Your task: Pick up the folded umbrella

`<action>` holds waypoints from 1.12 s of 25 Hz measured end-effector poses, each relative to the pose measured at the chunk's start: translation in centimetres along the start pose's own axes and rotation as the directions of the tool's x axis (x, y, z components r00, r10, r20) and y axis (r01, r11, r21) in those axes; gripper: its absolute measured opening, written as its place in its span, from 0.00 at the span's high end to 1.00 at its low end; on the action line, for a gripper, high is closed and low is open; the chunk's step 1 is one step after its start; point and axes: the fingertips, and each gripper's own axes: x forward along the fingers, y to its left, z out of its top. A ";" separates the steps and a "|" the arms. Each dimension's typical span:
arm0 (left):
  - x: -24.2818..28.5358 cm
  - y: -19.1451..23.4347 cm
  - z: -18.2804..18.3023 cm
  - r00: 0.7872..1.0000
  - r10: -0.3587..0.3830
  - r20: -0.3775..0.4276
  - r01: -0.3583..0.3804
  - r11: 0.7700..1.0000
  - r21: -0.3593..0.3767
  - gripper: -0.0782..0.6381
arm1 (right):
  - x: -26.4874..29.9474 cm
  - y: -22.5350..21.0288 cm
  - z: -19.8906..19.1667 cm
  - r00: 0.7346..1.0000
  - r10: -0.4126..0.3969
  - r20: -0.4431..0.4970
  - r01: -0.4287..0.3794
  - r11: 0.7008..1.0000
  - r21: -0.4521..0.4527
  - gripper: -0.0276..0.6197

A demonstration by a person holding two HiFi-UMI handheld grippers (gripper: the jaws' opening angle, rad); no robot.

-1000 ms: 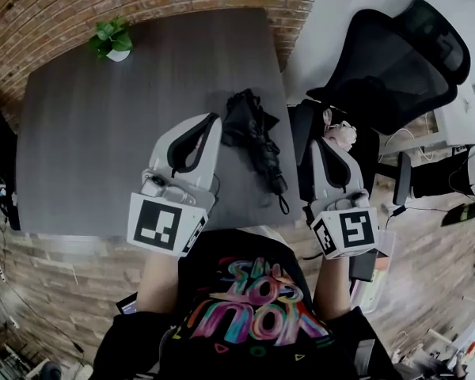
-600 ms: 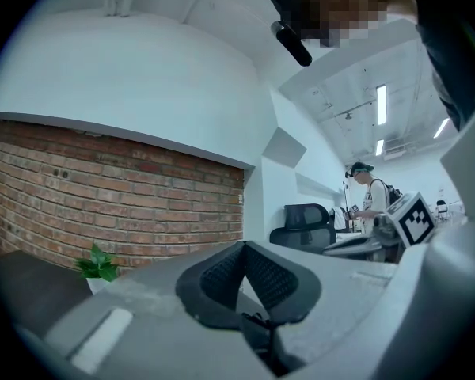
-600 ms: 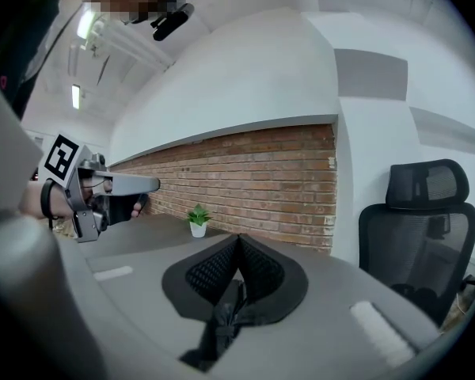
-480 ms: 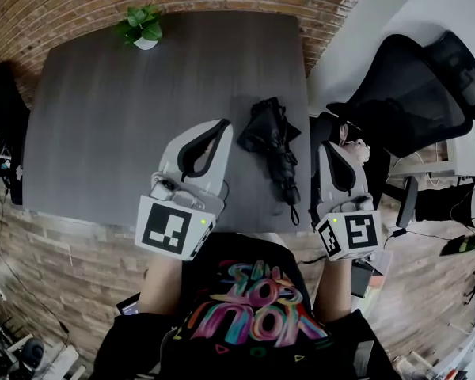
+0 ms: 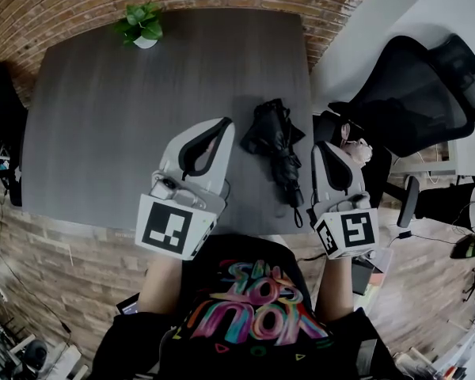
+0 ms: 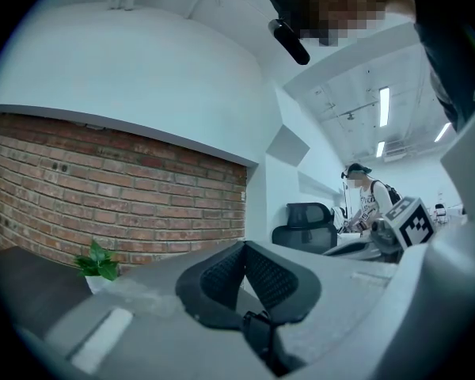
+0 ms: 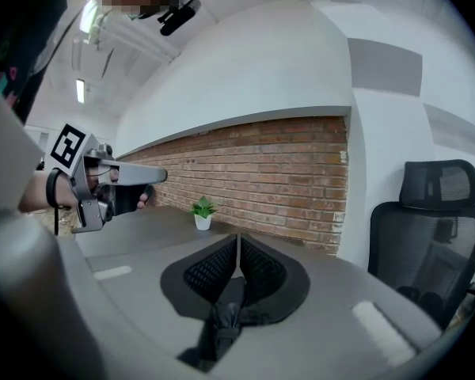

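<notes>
The folded black umbrella [image 5: 275, 142] lies on the dark grey table [image 5: 119, 117] near its right edge, with its strap end toward me. My left gripper [image 5: 224, 123] hovers just left of the umbrella's bunched top, apart from it; its jaws meet at the tips [image 6: 244, 245], holding nothing. My right gripper [image 5: 324, 146] hangs over the table's right edge, close beside the umbrella's right side. Its pads touch at the tips [image 7: 237, 237], only just starting to open, with nothing between them. Neither gripper view shows the umbrella clearly.
A small potted plant [image 5: 141, 24] stands at the table's far edge, against the brick wall [image 7: 285, 172]. A black mesh office chair [image 5: 412, 93] stands right of the table, close to my right gripper. A person stands at a desk far off [image 6: 364, 204].
Both grippers have eased forward over the table. The right one now sits closer to the umbrella's side. The umbrella has not moved.
</notes>
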 end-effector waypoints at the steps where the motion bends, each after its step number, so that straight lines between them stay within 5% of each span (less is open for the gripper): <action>1: 0.1 0.1 -0.1 1.000 -0.001 -0.003 0.001 1.000 -0.001 0.89 | 0.3 0.1 -0.3 1.000 0.006 -0.010 -0.006 1.000 -0.005 0.93; 7: 0.5 0.9 -0.6 1.000 0.002 -0.020 -0.002 1.000 -0.005 0.89 | 2.0 0.7 -2.2 0.996 0.065 -0.068 -0.067 0.998 -0.019 0.85; 14: 0.3 1.3 -1.0 0.999 0.017 -0.031 -0.018 1.000 -0.001 0.89 | 3.6 1.6 -5.5 0.976 0.141 -0.167 -0.151 0.987 -0.049 0.64; 28: -0.7 1.4 -2.7 0.996 0.062 -0.070 -0.062 0.998 -0.005 0.89 | 6.2 1.9 -15.8 0.903 0.207 -0.378 -0.231 0.973 -0.020 0.41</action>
